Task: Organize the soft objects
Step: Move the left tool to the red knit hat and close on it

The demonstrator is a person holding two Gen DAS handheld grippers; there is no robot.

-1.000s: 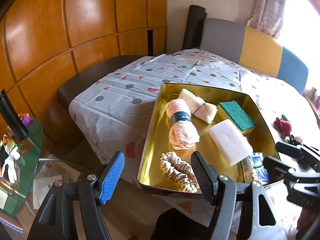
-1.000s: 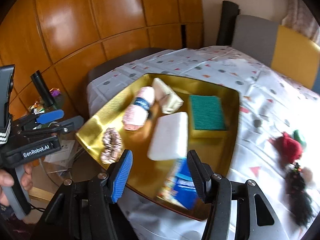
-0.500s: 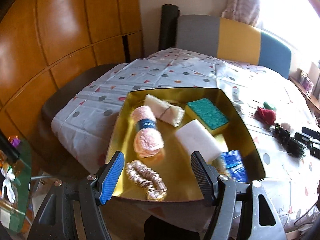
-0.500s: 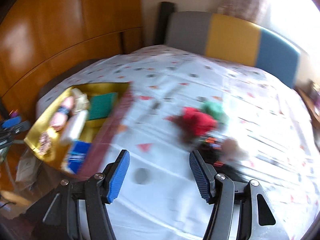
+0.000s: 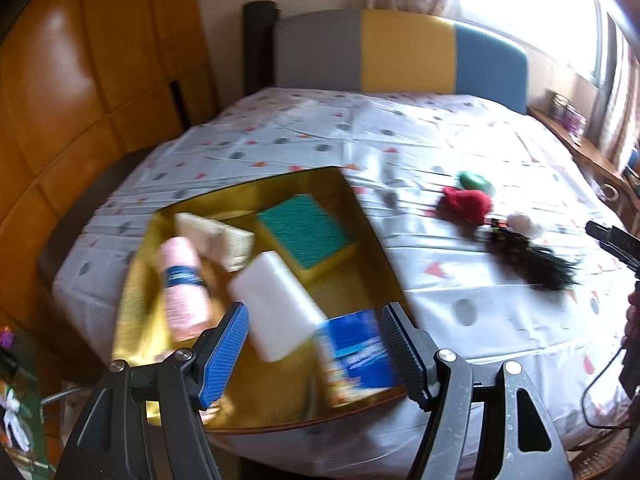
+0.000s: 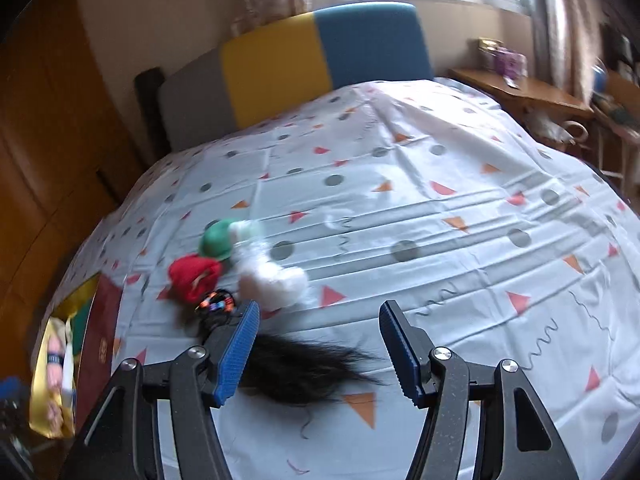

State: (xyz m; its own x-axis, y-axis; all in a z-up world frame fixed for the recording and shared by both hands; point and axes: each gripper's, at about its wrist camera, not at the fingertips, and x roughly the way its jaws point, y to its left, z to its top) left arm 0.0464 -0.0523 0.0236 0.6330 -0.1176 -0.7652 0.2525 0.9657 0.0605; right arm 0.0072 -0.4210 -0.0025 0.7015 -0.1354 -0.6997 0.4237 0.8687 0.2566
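Wood-panelled walls and a grey, yellow and blue padded headboard (image 5: 404, 54) frame a big surface under a white cloth with grey dots and red triangles (image 6: 400, 208), and both shots are pretty smeared, so small stuff is hard to read. Next down in size is the shiny gold rectangular tray (image 5: 362, 208) at the cloth's left edge; its near side is cut off behind the left gripper (image 5: 314, 354), whose jaws stand wide apart with nothing between them, hovering above the tray's front. Inside the tray: a white foam block (image 5: 276, 304), a green-topped yellow sponge (image 5: 306, 234), a pink yarn skein with a dark band (image 5: 182, 282), a cream folded cloth bundle (image 5: 214, 236) and a blue packet (image 5: 358, 348) just ahead of the fingers. The right gripper (image 6: 318, 350) is also spread wide and empty. A black tuft of hair-like fibres (image 6: 304, 372) lies right between its fingers, partly hidden by the left one. Just beyond sit a white fluffy pom-pom thing (image 6: 276, 280), a red soft lump (image 6: 194, 276), a green round piece (image 6: 216, 240) and a tiny multicoloured beaded band (image 6: 216, 302), all bunched together.
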